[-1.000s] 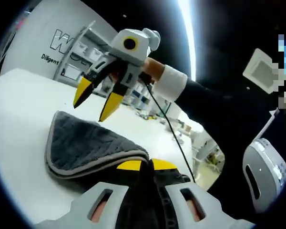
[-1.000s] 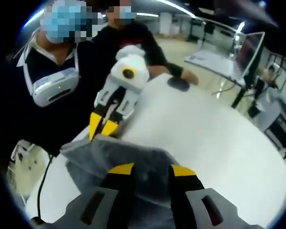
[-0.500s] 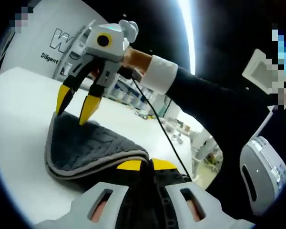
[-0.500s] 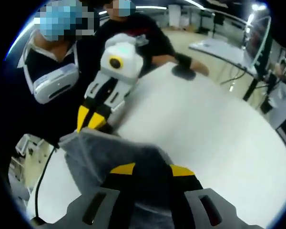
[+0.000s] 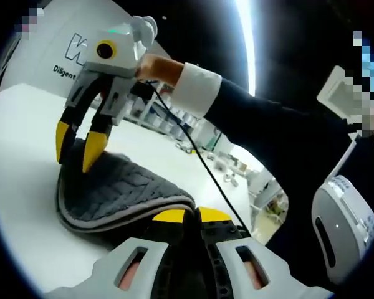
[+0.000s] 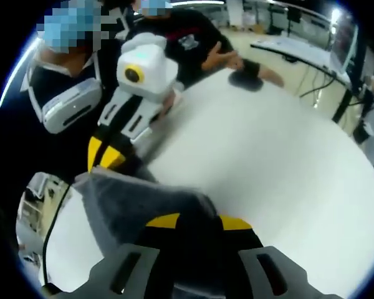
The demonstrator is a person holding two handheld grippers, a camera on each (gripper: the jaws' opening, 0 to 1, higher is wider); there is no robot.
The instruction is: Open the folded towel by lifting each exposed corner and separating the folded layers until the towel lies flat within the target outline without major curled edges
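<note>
Since the earlier frames our right gripper [image 5: 75, 152] has swung from the upper middle of the left gripper view down to the upper left, its yellow jaws now spread over the far corner of the towel [image 5: 118, 193]. The folded grey towel lies on the white table [image 5: 25, 205], and our left gripper [image 5: 190, 216] has its jaws pinched on the near corner. In the right gripper view the towel [image 6: 137, 205] looks blurred, seemingly between the jaws.
</note>
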